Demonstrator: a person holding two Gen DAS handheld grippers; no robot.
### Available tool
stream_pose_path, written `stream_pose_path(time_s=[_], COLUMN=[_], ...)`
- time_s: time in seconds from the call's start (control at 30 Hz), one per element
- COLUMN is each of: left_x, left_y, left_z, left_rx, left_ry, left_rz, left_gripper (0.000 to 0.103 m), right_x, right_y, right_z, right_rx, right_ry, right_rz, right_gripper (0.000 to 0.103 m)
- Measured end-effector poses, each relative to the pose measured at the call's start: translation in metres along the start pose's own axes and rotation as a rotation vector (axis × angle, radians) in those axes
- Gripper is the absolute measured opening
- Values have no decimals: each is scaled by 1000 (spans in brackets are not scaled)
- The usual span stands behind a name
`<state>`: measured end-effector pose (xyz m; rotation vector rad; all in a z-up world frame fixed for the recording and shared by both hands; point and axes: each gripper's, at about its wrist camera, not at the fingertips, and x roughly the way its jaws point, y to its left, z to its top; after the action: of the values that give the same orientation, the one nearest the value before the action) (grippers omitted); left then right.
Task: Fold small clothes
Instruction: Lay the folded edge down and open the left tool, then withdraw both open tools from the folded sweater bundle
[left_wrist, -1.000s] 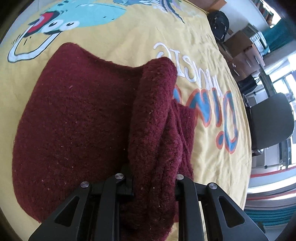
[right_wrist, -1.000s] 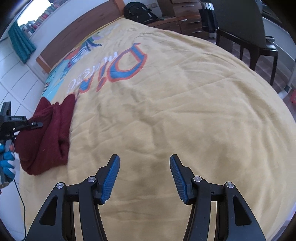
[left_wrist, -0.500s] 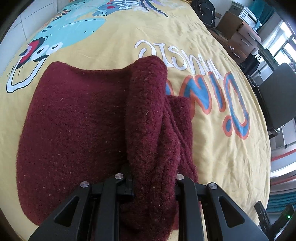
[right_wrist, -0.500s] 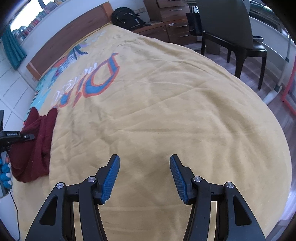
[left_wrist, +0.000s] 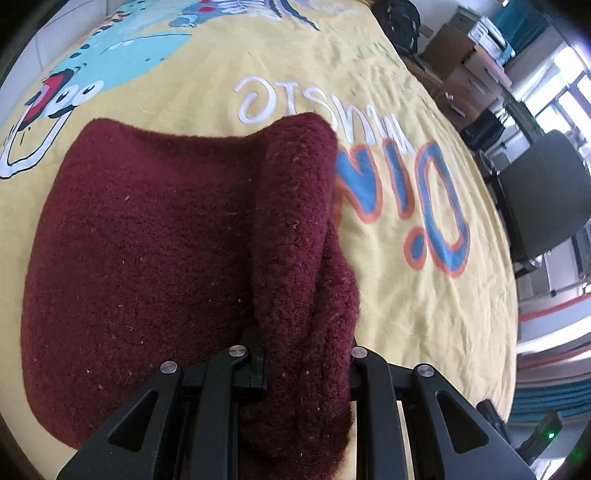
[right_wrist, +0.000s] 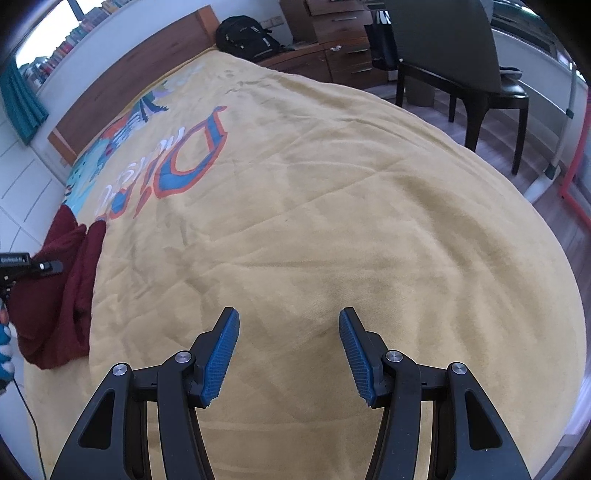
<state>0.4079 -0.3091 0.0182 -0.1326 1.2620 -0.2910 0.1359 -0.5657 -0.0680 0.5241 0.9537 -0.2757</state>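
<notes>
A fuzzy dark-red knitted garment (left_wrist: 147, 251) lies on the yellow printed bedspread (right_wrist: 332, 221), one edge gathered into a thick raised fold. The left gripper (left_wrist: 306, 365) has its jaws clamped on that fold. The right gripper (right_wrist: 290, 354) hovers with jaws apart over bare bedspread, well apart from the garment.

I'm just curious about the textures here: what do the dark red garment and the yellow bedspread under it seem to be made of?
The dark red garment looks like thick fuzzy knit or fleece, perhaps wool: matte, nubbly pile with pale lint specks. The yellow bedspread looks like soft, short-napped plush or flannel, matte, with shallow creases and printed cartoon lettering. The exact fibre of either cannot be told.
</notes>
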Motion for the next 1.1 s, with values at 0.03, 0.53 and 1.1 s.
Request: stream_pose_path(time_s=[0.03,0.53,1.1], left_x=[4,19,-47], left_y=[-4,-38,-31], left_z=[-2,-23,-38], left_rx=[22,178,248], left_ry=[7,-10,-22], left_rz=[18,71,-210], left_gripper=[17,51,57], right_x=[0,-13,-44], right_y=[-1,-22,-32], right_z=[0,2,-3], right_rx=[3,11,28], right_ry=[-1,-8,-25], right_rz=[-3,-70,-128], right_gripper=[58,58,58])
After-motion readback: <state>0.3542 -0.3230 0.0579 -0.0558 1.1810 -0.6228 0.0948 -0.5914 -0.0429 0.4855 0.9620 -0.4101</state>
